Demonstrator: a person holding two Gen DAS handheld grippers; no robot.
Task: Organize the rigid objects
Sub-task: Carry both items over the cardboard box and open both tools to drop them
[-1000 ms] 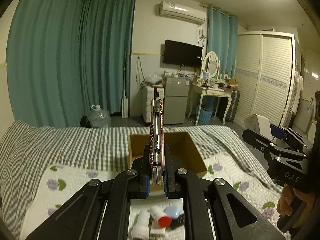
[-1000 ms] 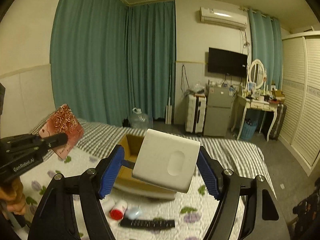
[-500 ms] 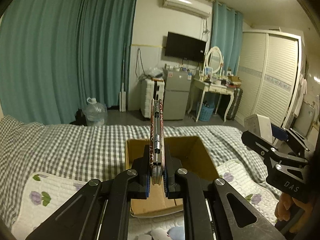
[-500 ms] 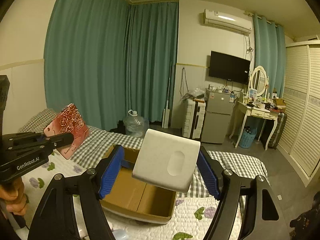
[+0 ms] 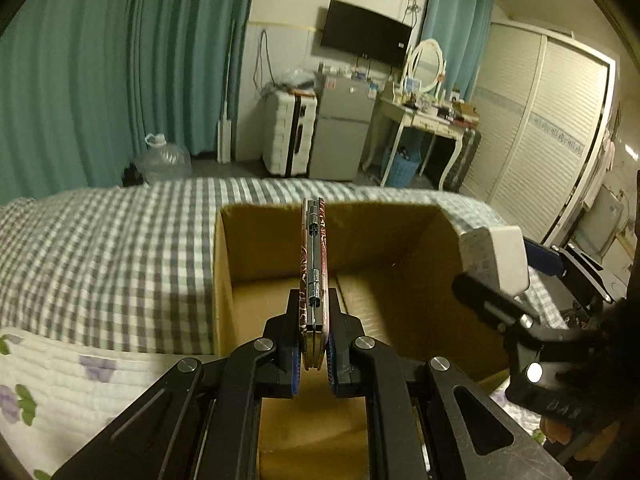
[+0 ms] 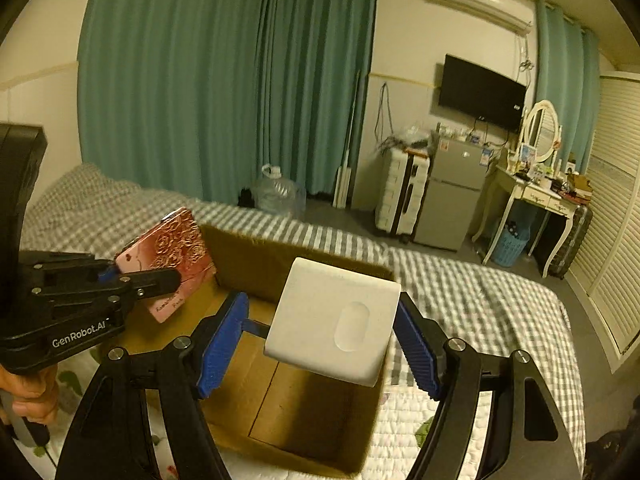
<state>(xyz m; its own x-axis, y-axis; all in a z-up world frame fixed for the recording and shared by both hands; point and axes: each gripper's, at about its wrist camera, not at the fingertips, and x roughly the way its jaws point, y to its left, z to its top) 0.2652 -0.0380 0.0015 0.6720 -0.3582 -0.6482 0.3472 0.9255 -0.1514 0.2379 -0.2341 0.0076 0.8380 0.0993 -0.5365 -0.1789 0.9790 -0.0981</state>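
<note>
Over the open cardboard box (image 6: 304, 412) on the bed (image 5: 104, 248), I have both loads poised for the drop, so I judge this to be the placing step. My left gripper (image 5: 314, 354) is clamped narrow on a thin red rose-patterned case (image 5: 314, 276), gripped by its near end so it stands on edge and points away from me toward the far wall of the box. In the right wrist view the same case (image 6: 168, 256) sits tilted above the box's left rim. My right gripper (image 6: 320, 344) is spread wide around a white rounded block (image 6: 334, 322), its blue pads (image 6: 222, 342) pressed to the block's left and right sides, and the block hangs over the box's right half. The box floor that I can see looks bare.

The next move, as I read it, calls for lowering each gripper past the rim before letting go, since the case is thin and could tip or clip the cardboard wall. The two grippers sit close together, so I would take them down one after the other. My left hand (image 6: 28, 396) grips its handle low at the near left.
</note>
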